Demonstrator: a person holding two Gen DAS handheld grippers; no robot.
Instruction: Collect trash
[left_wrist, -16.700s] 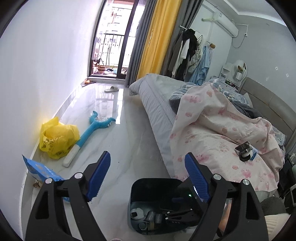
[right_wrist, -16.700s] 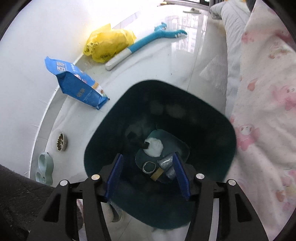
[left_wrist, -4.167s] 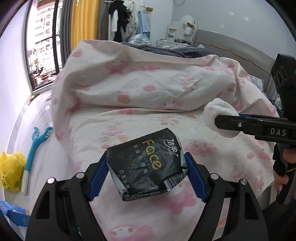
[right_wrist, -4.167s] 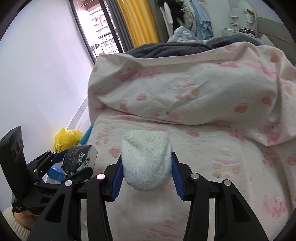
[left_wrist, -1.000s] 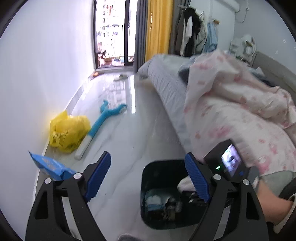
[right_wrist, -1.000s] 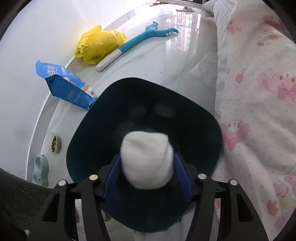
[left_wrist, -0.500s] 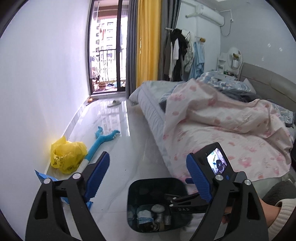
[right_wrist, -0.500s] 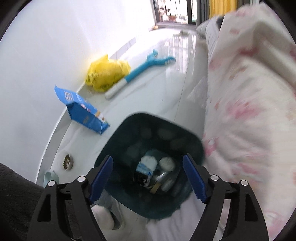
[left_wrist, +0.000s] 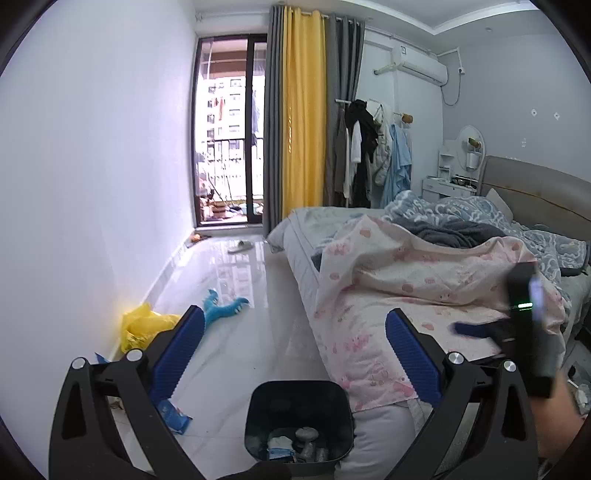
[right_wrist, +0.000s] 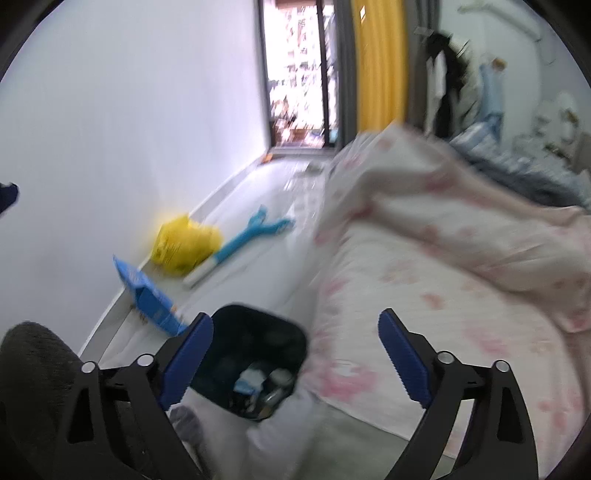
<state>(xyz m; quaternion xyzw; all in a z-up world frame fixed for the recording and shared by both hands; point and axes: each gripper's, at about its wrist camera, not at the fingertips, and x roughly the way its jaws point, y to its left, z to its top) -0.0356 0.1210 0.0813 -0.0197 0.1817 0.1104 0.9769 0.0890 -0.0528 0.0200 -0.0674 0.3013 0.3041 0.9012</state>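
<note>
- Dark plastic makes up our trash bin (left_wrist: 297, 413), which stands on the floor (left_wrist: 236, 302) right against the foot of the bed (left_wrist: 424, 295); the wrist views show scraps already lying in its bottom.
- We judge those scraps (right_wrist: 258, 384) light and soft, paper and wrappers by the look of them, though the right view is too blurred to name each one.
- Our left claw (left_wrist: 293, 354) holds nothing: its jaws are opening wide, with only the bin and floor showing between the blue pads.
- Our right claw (right_wrist: 295, 350) is likewise bare, jaws opening, nothing between them.
- Possible trash left on the floor by the wall: a yellow plastic bag (left_wrist: 142, 326) and a blue packet (right_wrist: 147, 299), near each other. Whether they count as trash we cannot say for sure.
- We expect the yellow bag to be limp, crinkly and slippery, so we would pinch a gathered fold near its top instead of trying to span the bulge.
- We judge the blue packet to be stiff and light; a pinch across its open upper edge or one flat side should hold it, but it may spill if tipped.
- A blue long-handled toy (left_wrist: 225, 308) lies beside the bag; we would leave it.
- On the pink bedcover (left_wrist: 406, 280) we see no loose trash from these views.
</note>
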